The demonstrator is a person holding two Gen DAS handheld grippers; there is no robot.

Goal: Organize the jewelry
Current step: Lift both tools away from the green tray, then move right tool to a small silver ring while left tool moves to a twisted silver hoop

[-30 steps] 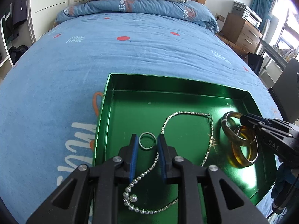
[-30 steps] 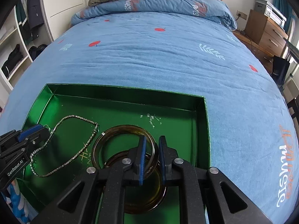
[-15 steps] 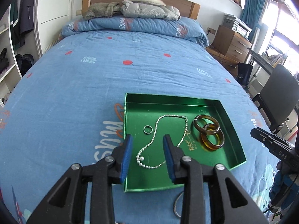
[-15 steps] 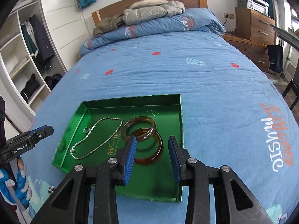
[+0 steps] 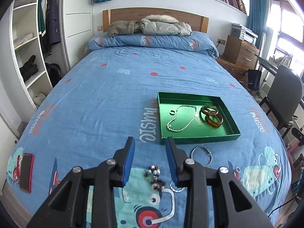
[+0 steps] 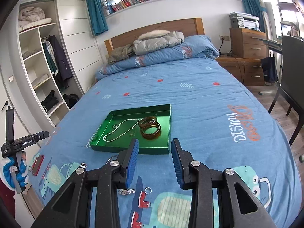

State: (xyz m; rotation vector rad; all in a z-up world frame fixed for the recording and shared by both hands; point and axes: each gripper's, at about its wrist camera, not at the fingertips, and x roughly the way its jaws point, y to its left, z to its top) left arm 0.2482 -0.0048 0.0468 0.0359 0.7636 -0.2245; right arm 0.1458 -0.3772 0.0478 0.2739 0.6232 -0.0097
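— What have the jaws got right now?

— Nothing on either side. My left gripper (image 5: 150,148) has its blue pads spread wide over the bedspread (image 5: 106,98), and my right gripper (image 6: 154,150) is spread just as wide, also empty.

— And directly under them?

— Below the left one there's a beaded bracelet (image 5: 155,176) with dark and pale beads lying on the quilt, between the fingers from this view. Just to its right, a thin silver bangle (image 5: 201,155) and a small ring (image 5: 237,169) farther right. Under the right gripper I see a small silver ring (image 6: 148,190) and a short metallic link piece (image 6: 127,191) beside it (partly hidden by the finger, so I can't say what it is).

— Where's the tray?

— The green tray (image 5: 197,139) sits on the bed ahead of both grippers. Inside it: a silver ring (image 5: 172,112) at the left, a chain necklace (image 5: 181,118) in the middle, and two amber bangles (image 5: 211,115) at the right, one overlapping the other.

— Anything else nearby?

— A red-cased phone (image 5: 26,172) lies near the bed's left edge, well apart from the jewelry.
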